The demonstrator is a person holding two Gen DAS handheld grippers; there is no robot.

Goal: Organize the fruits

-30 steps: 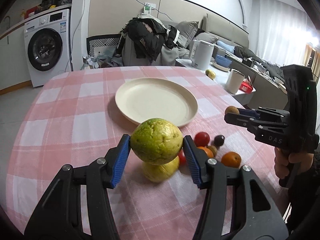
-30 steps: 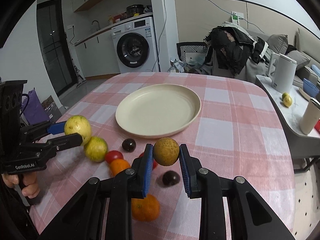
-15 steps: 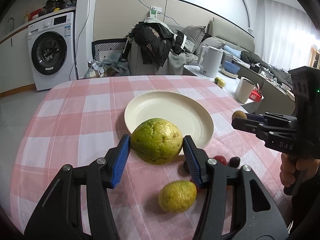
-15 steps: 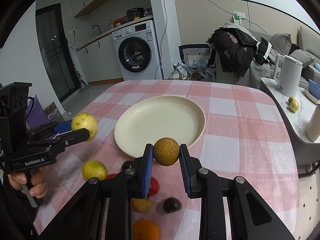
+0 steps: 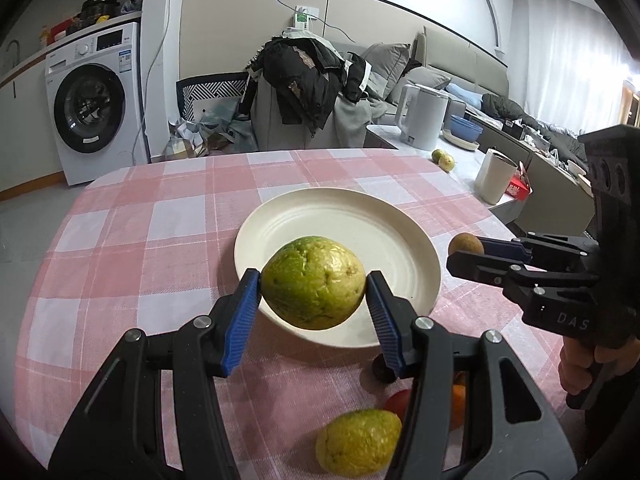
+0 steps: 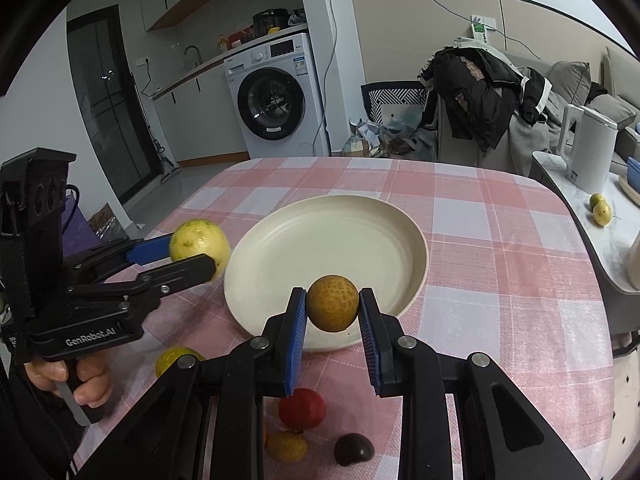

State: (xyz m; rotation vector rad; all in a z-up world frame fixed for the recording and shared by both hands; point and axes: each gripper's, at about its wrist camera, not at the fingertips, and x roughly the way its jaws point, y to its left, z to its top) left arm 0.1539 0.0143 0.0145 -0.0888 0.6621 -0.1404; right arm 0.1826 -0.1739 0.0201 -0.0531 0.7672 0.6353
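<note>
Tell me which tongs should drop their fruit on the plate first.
Probably the right tongs: their small brown fruit looks to be over the near rim of the cream plate. The left tongs' green fruit appears to hang beside the rim, over the tablecloth.

The left gripper (image 5: pixel 313 292) clamps a large green-yellow fruit (image 5: pixel 313 282) between its blue pads, held over the near rim of the cream plate (image 5: pixel 360 220) on the pink checked table (image 5: pixel 120 240). At the right edge, the right gripper (image 5: pixel 466 250) pinches a small brown fruit (image 5: pixel 465 244). A second green-yellow fruit (image 5: pixel 358 442) lies near the table's front edge, with a red fruit (image 5: pixel 397 400) just beside it.
</note>
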